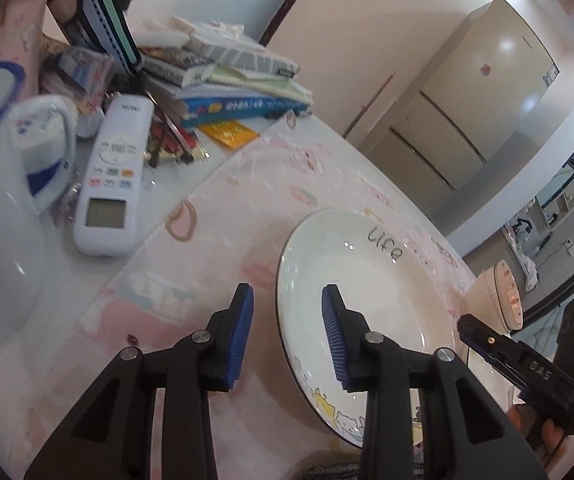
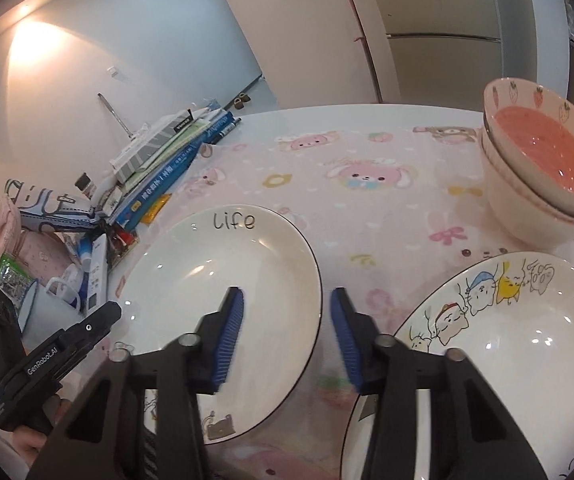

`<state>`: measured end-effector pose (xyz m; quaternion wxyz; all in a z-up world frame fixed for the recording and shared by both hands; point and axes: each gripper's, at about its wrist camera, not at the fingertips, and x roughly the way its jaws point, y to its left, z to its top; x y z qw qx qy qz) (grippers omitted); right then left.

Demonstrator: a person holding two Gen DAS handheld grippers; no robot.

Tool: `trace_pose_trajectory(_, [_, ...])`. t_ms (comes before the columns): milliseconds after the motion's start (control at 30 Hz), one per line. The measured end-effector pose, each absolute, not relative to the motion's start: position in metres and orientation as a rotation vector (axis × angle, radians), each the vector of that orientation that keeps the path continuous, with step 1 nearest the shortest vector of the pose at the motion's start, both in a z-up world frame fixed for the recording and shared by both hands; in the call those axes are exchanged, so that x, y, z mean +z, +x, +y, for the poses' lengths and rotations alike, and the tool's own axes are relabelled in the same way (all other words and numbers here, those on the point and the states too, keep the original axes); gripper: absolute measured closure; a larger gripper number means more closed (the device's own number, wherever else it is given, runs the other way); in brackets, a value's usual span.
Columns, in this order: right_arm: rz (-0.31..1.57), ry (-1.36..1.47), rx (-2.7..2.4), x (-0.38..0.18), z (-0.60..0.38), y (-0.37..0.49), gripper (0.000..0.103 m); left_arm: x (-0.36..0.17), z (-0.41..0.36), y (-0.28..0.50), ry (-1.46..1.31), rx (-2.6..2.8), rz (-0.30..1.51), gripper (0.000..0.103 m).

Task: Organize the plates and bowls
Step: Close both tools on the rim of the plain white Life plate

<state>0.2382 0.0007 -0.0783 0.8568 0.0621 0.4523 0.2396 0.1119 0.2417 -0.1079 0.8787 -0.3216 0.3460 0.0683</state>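
Right wrist view: both claws [image 2: 287, 336] [image 1: 287, 332] gape astride the rim of the "Life" plate [image 2: 207, 264], unclamped

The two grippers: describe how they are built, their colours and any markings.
Both are alike. The left gripper and the right gripper each have black angular plastic arms with silver round pivot pins, ending in two fingers faced with ribbed blue pads. Seen from the right wrist, the left gripper's black body carries white lettering, "GenRobot.AI". No cables or sleeves show.

At the upper right of the left wrist view we saw a tall beige fridge [image 1: 483, 92] against pale walls [image 1: 347, 40]; light glowed on the wall [image 2: 39, 40] upper left in the right view.
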Motion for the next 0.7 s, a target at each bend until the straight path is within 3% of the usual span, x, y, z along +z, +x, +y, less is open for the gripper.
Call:
trace_pose_trajectory(267, [0.975,0.111,0.492,-0.087,0.001,0.243,0.079,-0.121,0.239,0.117,-0.71,0.101,0.803,0.072])
trace_pose_trajectory(500, [1.042,0.163,0.523,-0.101,0.002,0.25,0.08,-0.124,0.239,0.118,-0.718,0.099,0.817,0.093])
trace_pose_trajectory(700, [1.029,0.116,0.518,-0.101,0.006,0.249,0.082,-0.125,0.24,0.118,-0.713,0.113,0.82,0.093])
